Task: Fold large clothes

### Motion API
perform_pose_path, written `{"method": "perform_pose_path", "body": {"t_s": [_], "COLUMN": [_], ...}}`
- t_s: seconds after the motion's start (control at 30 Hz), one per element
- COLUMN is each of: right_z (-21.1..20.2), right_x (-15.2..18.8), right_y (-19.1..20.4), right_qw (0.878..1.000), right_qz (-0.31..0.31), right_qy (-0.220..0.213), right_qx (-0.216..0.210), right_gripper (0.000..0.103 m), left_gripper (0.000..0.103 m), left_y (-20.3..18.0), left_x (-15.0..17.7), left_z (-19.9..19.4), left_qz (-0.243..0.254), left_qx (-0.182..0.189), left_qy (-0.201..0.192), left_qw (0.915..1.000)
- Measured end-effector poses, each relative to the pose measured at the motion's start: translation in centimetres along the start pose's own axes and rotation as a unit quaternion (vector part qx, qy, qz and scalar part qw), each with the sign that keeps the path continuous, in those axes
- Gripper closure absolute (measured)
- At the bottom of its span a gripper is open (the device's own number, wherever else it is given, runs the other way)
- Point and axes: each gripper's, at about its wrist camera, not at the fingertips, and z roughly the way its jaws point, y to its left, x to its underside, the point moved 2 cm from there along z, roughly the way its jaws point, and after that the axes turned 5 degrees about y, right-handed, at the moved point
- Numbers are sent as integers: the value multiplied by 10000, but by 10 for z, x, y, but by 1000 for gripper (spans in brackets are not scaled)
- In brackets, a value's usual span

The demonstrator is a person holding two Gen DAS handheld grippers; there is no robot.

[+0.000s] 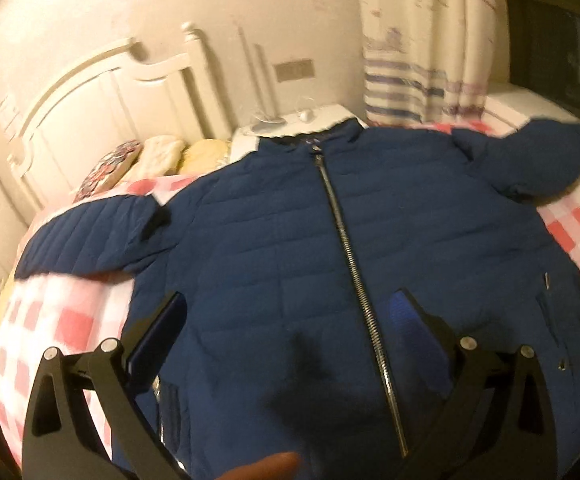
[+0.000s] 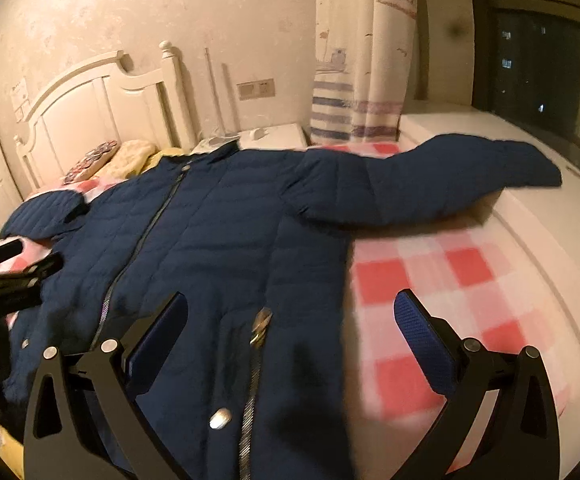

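A navy quilted jacket (image 1: pixel 290 248) lies front up and zipped on a red and white checked blanket (image 1: pixel 50 320), collar toward the headboard. Both sleeves are spread out sideways. It also shows in the right wrist view (image 2: pixel 210 232), with one sleeve (image 2: pixel 450 176) reaching to the right. My left gripper (image 1: pixel 290 300) is open and empty above the jacket's lower front, astride the zipper (image 1: pixel 354 264). My right gripper (image 2: pixel 290 300) is open and empty above the jacket's right hem edge and pocket zipper (image 2: pixel 260 328). The left gripper appears at the left edge of the right wrist view (image 2: pixel 22 256).
A white headboard (image 2: pixel 90 100) and pillows (image 2: pixel 130 156) stand at the far end of the bed. A white nightstand (image 2: pixel 274 136) and a striped curtain (image 2: pixel 354 80) are behind the jacket. A white ledge (image 2: pixel 530 200) and dark window (image 2: pixel 550 72) run along the right.
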Motion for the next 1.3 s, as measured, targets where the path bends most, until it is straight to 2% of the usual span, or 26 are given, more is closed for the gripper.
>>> {"method": "perform_pose_path", "body": {"t_s": [0.07,0.13,0.23,0.3,0.37,0.43,0.53,0.57,0.6,0.63,0.7,0.8,0.87,0.97,1.07,1.1,1.13,1.17,1.23,1.27,1.3], "right_z": [17,50,91,113,129,141,157,158,155,151,135,118,111,110,119,123,136,151,192,192,191], "right_x": [-16,-34,-53,-62,-71,-79,-86,-88,-93,-97,-111,-128,-135,-132,-107,-96,-80,-64,-29,-24,-25], "right_y": [-29,-77,-126,-146,-159,-167,-175,-174,-169,-167,-135,-72,-28,56,128,148,170,185,206,205,205], "right_qw": [9988,9919,9806,9757,9729,9710,9668,9670,9691,9714,9807,9919,9944,9927,9850,9815,9754,9708,9596,9598,9599], "right_qz": [493,1224,1848,2043,2153,2234,2420,2453,2419,2331,1863,975,437,-481,-1325,-1525,-1792,-2003,-2403,-2512,-2507], "right_qy": [32,155,364,477,477,482,481,389,192,1,-461,-811,-941,-880,-538,-353,12,419,1229,1058,1080], "right_qx": [-29,303,543,639,695,700,669,567,437,456,383,105,-209,-677,-967,-1106,-1286,-1253,-793,-669,-638], "right_gripper": [4,4,4,6,8,11,29,49,61,63,66,67,67,67,67,67,67,66,65,65,65], "left_gripper": [2,2,2,2,2,2,2,2,2,2,2,2,2,2,2,2,2,2,2,2,2], "left_y": [4,15,26,31,34,39,50,55,56,55,53,54,55,59,69,71,75,78,81,81,81], "left_x": [-11,-20,-27,-26,-21,-15,-13,-13,-14,-15,-17,-17,-17,-17,-15,-15,-14,-13,-13,-12,-12], "left_z": [25,61,104,121,135,137,144,146,147,149,151,151,150,150,148,147,146,145,145,145,144], "left_qz": [-136,-363,-406,-388,-478,-675,-972,-1079,-1052,-1000,-953,-966,-1002,-1125,-1390,-1462,-1553,-1657,-1728,-1736,-1725], "left_qx": [115,-35,-296,-322,-114,103,496,626,643,618,596,654,691,803,982,1019,1063,1146,1231,1246,1236], "left_qy": [249,450,653,813,936,901,1025,997,1011,1028,1052,1022,991,920,804,779,750,710,676,668,666], "left_qw": [9995,9983,9966,9954,9944,9936,9887,9872,9872,9877,9881,9879,9876,9861,9821,9809,9793,9769,9749,9746,9749]}}
